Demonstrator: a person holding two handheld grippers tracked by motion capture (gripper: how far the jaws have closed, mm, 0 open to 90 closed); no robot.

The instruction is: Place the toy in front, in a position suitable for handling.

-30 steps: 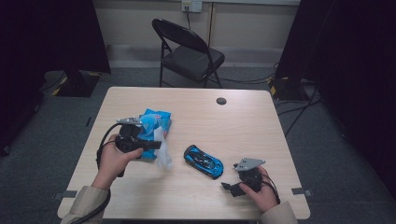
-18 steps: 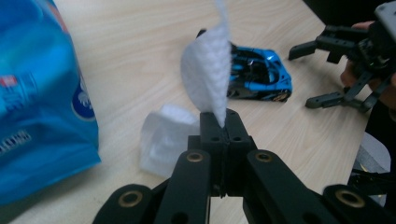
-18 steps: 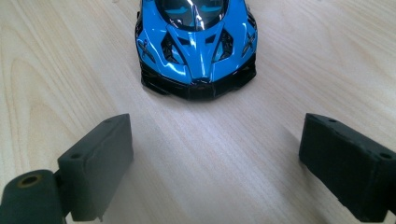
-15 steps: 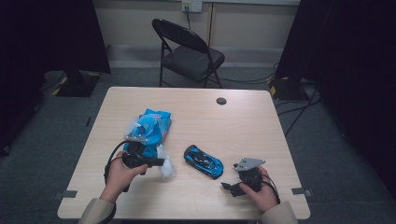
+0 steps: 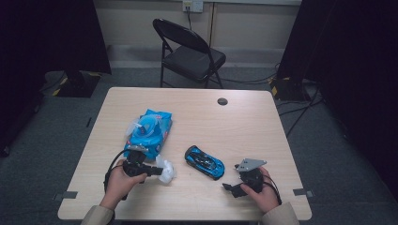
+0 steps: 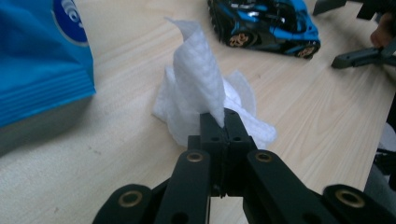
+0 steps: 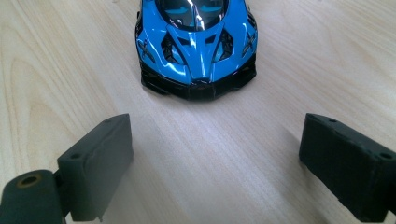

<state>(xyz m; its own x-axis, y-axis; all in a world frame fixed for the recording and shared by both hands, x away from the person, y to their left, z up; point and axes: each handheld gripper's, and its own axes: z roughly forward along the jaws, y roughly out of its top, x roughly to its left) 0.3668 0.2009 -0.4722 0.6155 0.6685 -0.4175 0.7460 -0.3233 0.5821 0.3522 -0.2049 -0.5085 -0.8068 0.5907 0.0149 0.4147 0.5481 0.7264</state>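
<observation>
My left gripper is shut on a white wet wipe, whose crumpled lower part rests on the table. The blue wipes pack lies just behind it, at the left in the left gripper view. A blue toy car sits mid-table, between the two hands. My right gripper rests low near the front right edge, open, with the car's nose a short way ahead of its jaws and nothing between them.
A small dark round disc lies near the table's far edge. A black folding chair stands behind the table. Cables run across the grey floor at the right.
My left gripper has come down and toward the front edge with the wipe, so that the wipe now touches the table. The right gripper and car have not moved.
</observation>
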